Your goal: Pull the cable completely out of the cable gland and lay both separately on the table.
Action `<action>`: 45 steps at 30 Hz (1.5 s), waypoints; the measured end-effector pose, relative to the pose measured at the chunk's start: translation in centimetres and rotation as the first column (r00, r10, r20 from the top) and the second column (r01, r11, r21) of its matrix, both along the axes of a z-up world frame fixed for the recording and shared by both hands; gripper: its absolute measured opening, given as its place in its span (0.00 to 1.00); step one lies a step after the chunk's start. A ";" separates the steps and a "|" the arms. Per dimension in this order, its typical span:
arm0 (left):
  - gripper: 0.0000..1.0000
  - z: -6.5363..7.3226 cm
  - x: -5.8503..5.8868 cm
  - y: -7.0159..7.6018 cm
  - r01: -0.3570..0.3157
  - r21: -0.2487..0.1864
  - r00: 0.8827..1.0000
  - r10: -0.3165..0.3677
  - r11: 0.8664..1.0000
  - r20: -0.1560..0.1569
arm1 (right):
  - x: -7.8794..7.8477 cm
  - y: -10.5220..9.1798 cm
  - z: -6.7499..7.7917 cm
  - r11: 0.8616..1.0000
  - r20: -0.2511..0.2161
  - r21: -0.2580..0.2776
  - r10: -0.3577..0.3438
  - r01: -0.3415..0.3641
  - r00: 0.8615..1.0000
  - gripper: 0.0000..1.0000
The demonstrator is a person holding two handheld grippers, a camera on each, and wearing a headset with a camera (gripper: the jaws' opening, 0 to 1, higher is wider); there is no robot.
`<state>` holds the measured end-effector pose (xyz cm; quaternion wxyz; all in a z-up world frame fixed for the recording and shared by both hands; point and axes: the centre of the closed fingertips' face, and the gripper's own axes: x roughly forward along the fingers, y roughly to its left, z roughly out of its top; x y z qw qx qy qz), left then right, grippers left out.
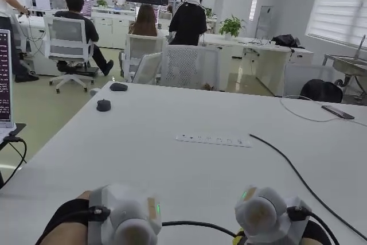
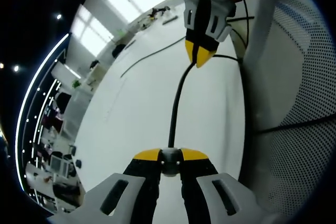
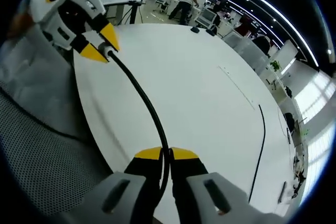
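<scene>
**Cable and gland both gripped, the pull not yet done**

The left gripper (image 3: 103, 44) is clamped on the small grey cable gland (image 2: 169, 165), at the lower centre of the left gripper view. The right gripper (image 2: 199, 56) is closed on the thick black round cable (image 3: 142, 98), which runs in a gentle curve from one to the other. In the head view both sit at the bottom edge, over the near side of the white bench (image 1: 172, 170). The jaws hide most of the gland, so I cannot say how much cable is left inside it; it looks threaded through.

The pull should go best with the gland held firm and the right gripper drawn straight away along the cable's own line, so the cable slides instead of kinking at the gland's mouth.

Mid-frame in the head view lies a flat white power strip (image 1: 213, 140), well apart from the grippers. A thin black cord (image 1: 304, 185) crosses the right of the bench and could tangle with a cable laid there. A dark computer mouse (image 1: 103, 105) sits at upper left. A white mesh chair back (image 2: 294, 103) is close beside the grippers, which leaves little room to pull that way.
</scene>
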<state>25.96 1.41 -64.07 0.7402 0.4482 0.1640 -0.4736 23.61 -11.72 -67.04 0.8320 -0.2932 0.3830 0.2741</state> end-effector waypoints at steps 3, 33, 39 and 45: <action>0.14 0.4 -0.3 -0.6 0.020 -0.015 1.000 -0.020 1.000 0.010 | 0.2 2.3 0.6 0.996 0.044 0.034 0.083 -0.084 0.996 0.14; 0.14 0.1 -0.7 -1.3 0.094 0.030 0.994 -0.095 0.995 0.045 | 0.0 2.5 0.1 0.980 0.044 -0.073 0.186 -0.183 0.982 0.04; 0.14 0.2 -0.6 -1.2 0.080 0.019 0.996 -0.080 0.997 0.041 | 0.4 1.6 0.5 0.995 0.043 -0.014 0.100 -0.099 0.994 0.03; 0.14 -0.2 -0.8 -1.2 0.098 0.030 0.995 -0.098 0.995 0.021 | 2.2 2.2 2.9 0.988 0.084 0.143 0.048 -0.059 0.995 0.03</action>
